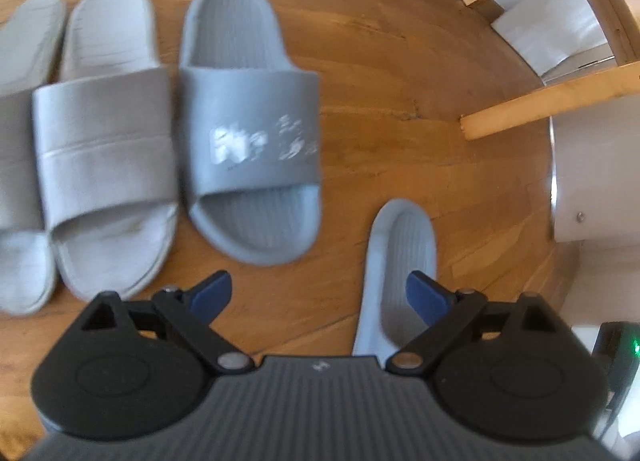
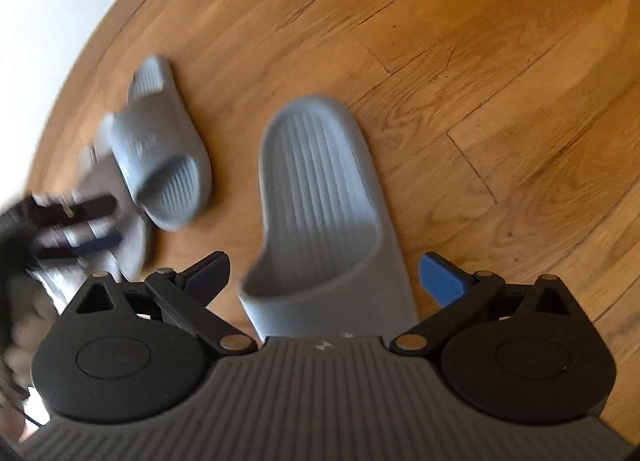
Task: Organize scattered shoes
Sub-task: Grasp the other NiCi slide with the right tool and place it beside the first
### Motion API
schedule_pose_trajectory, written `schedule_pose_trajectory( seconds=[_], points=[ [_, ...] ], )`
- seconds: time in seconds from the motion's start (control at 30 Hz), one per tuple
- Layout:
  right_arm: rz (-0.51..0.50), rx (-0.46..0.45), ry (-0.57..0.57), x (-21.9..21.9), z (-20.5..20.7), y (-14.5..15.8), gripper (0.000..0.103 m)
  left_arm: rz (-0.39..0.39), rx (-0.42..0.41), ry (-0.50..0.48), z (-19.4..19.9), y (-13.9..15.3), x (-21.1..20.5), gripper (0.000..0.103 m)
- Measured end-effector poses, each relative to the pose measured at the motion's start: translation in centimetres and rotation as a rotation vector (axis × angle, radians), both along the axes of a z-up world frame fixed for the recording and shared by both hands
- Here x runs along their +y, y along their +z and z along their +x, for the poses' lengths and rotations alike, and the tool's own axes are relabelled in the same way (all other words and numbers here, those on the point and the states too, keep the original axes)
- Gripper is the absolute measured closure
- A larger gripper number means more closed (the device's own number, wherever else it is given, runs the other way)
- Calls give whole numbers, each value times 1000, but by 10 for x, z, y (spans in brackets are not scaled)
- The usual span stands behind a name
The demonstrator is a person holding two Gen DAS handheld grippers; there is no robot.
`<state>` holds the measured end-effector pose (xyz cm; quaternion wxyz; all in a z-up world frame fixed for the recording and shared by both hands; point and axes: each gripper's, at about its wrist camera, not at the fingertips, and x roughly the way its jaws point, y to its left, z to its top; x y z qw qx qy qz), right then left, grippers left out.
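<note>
We find both tongs released: right tongs [image 2: 324,281] straddle the loose grey slipper [image 2: 320,197], left tongs [image 1: 320,293] beside it.

Both tongs [image 1: 320,293] [image 2: 326,275] agape, empty.

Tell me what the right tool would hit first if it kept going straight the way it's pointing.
Most likely the gray slipper lying lengthwise between the open fingers of the right tool. Its strap end sits nearest, already level with the fingertips, though the height above it is hard to judge.
</note>
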<state>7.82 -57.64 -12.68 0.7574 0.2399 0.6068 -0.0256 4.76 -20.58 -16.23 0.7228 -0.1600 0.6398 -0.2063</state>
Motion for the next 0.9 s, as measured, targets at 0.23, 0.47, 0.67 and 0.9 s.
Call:
schedule_pose_trajectory(
  seconds=[0.23,0.47,0.67,0.9],
  points=[
    [-26,33,103,27,-1,-20,0,43,18,-24,-13,1,35,9],
    [-49,4,205,31,4,-24,4,44,25,-16,-18,1,51,9],
    [-75,-59,305,37,22,-15,6,57,17,-28,-24,2,56,9],
    [-132,-154,388,17,92,-12,6,56,12,-28,-26,5,59,9]
  ],
)
